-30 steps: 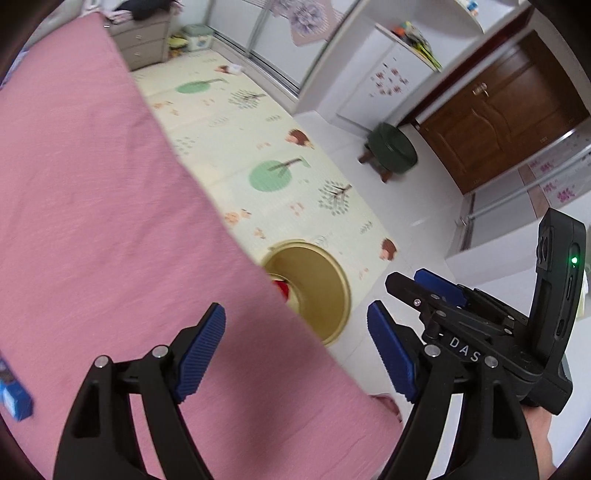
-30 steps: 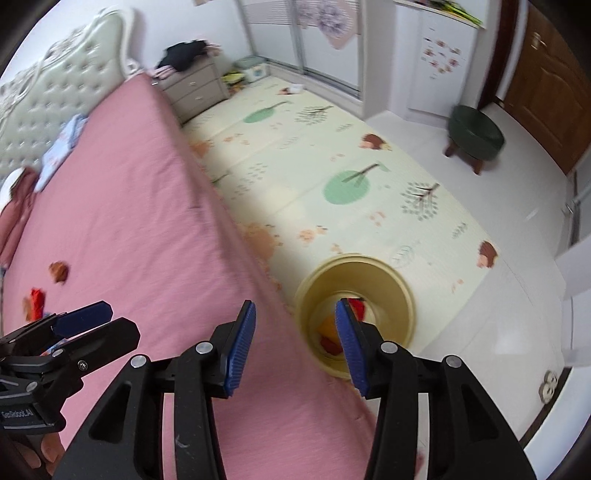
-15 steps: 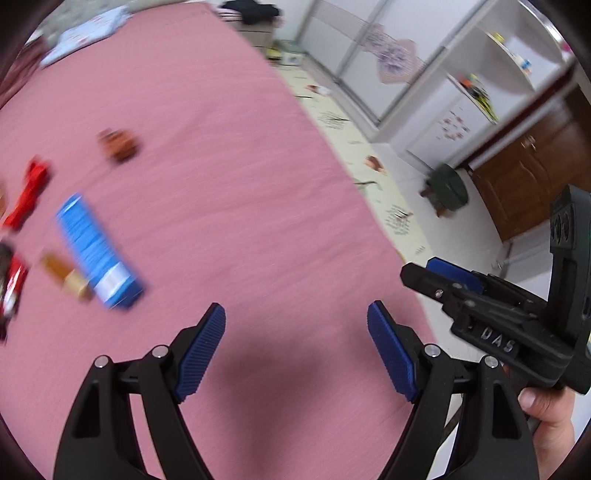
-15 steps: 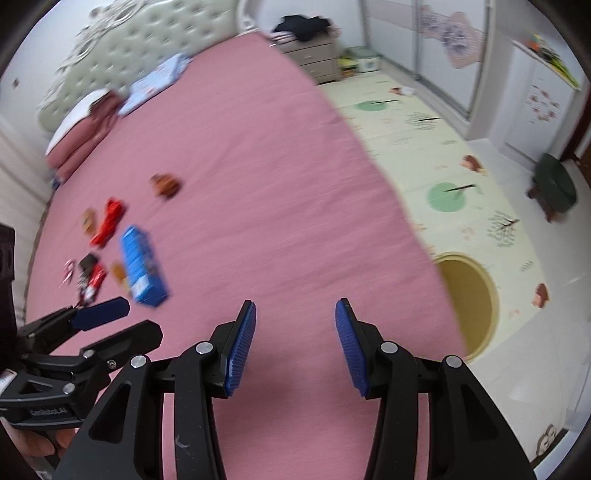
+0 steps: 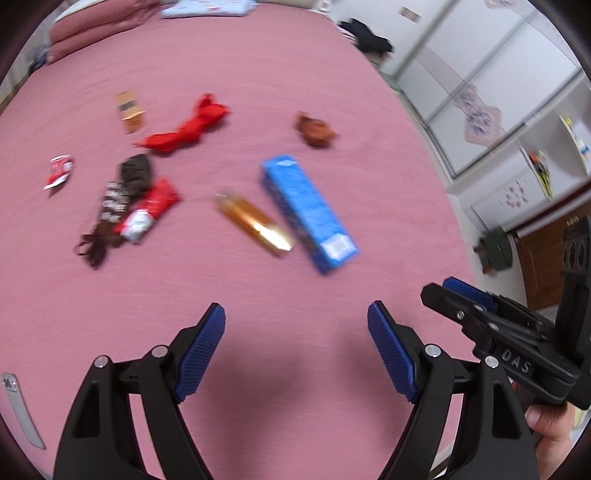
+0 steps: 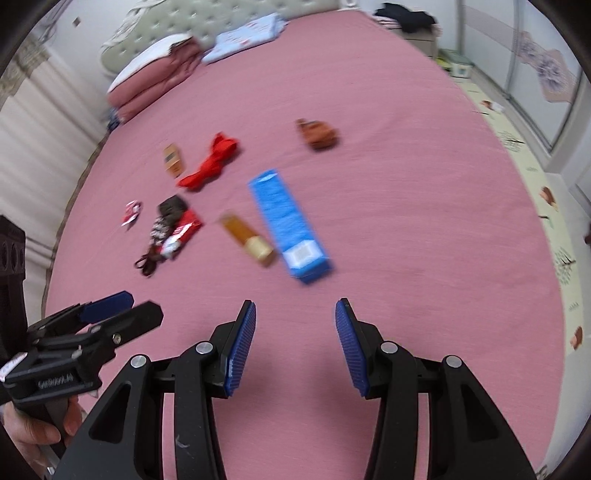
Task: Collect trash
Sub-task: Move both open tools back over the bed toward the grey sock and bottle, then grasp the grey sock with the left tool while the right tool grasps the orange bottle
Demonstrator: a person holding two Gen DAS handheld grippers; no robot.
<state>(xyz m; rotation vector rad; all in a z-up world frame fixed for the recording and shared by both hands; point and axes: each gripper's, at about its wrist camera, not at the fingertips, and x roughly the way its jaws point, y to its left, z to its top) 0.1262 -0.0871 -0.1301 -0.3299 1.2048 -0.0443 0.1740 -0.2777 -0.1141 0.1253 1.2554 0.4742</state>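
Trash lies scattered on the pink bed (image 5: 295, 55). A blue carton (image 5: 308, 212) (image 6: 286, 225) lies nearest, with a gold tube (image 5: 255, 225) (image 6: 247, 240) beside it. Further off are a red crumpled wrapper (image 5: 188, 127) (image 6: 210, 160), a brown crumpled wad (image 5: 316, 129) (image 6: 317, 134), a red-and-white packet (image 5: 147, 214) (image 6: 181, 232) with a dark wrapper (image 5: 118, 199), a small tan box (image 5: 129, 110) (image 6: 173, 160) and a small red scrap (image 5: 57, 171) (image 6: 131, 211). My left gripper (image 5: 295, 325) and right gripper (image 6: 295, 321) are both open and empty, above the bed short of the carton.
Folded pink bedding (image 6: 159, 74) and a blue cloth (image 6: 247, 35) lie at the headboard. A play mat (image 6: 535, 177) covers the floor right of the bed. A green stool (image 5: 496, 247) stands near a brown door. Wardrobes line the far wall.
Both grippers have swung from the yellow bin beside the bed round to the bed top, and the scattered trash has come into view ahead. Both stayed open and empty.
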